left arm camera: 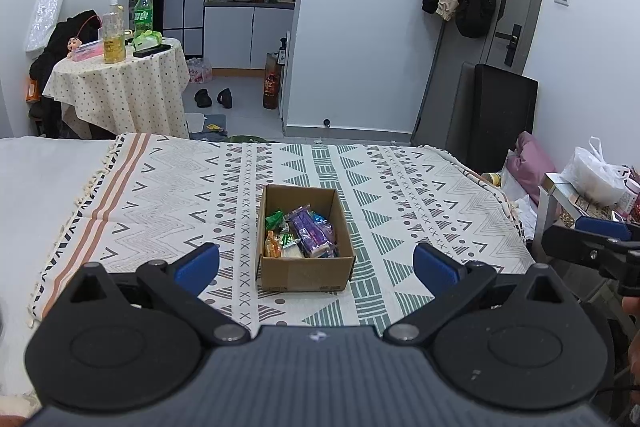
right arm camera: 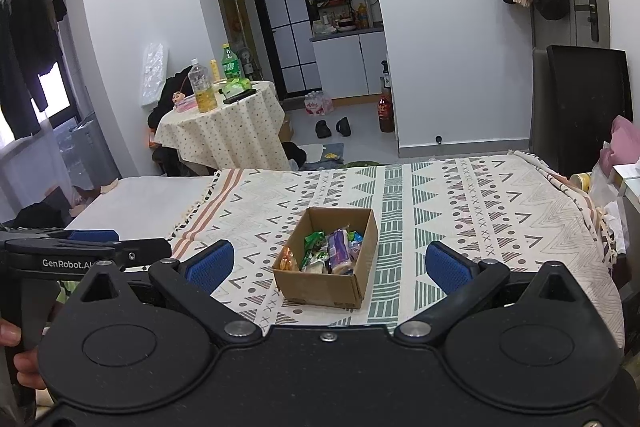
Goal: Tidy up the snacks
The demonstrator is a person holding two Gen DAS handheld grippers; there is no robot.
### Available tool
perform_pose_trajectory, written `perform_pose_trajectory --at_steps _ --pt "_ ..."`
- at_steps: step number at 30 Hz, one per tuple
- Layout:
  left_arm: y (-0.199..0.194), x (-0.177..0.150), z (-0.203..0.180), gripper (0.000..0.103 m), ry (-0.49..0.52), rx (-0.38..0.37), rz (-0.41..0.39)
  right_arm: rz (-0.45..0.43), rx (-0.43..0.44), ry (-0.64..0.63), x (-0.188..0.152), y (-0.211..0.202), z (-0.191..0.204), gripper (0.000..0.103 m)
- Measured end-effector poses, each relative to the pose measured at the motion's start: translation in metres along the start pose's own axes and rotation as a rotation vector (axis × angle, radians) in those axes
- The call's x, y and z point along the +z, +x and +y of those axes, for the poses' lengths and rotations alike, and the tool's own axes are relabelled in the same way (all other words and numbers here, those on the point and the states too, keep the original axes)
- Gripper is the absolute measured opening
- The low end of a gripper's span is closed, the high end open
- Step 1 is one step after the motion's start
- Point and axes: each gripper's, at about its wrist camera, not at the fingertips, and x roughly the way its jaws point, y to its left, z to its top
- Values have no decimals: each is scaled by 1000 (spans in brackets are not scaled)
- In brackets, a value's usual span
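Both claws, left (left arm camera: 316,263) and right (right arm camera: 328,267), hung released above the bed (left arm camera: 420,187), well short of the box (left arm camera: 306,273) of snacks (left arm camera: 302,231). Reaching in could tip the light box or crush packets.

In the lower centre of the frame, the right gripper (right arm camera: 328,263) has its blue-padded fingers (right arm camera: 210,261) spread wide apart with nothing between them. Just beyond them sits an open cardboard box (right arm camera: 326,285) on a patterned blanket (right arm camera: 480,211), filled with wrapped snacks (right arm camera: 328,251) in green, purple and orange. At the left edge the left gripper (right arm camera: 100,247) reaches in, with a hand (right arm camera: 18,355) below it. In the upper left a round table (right arm camera: 220,135) carries bottles (right arm camera: 204,87).
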Motion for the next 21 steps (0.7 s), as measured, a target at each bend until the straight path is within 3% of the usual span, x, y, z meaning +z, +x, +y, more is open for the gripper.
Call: perform_pose_trajectory --at_steps 21 --pt "-2 0 -6 103 33 2 -8 9 -5 6 -2 1 1 103"
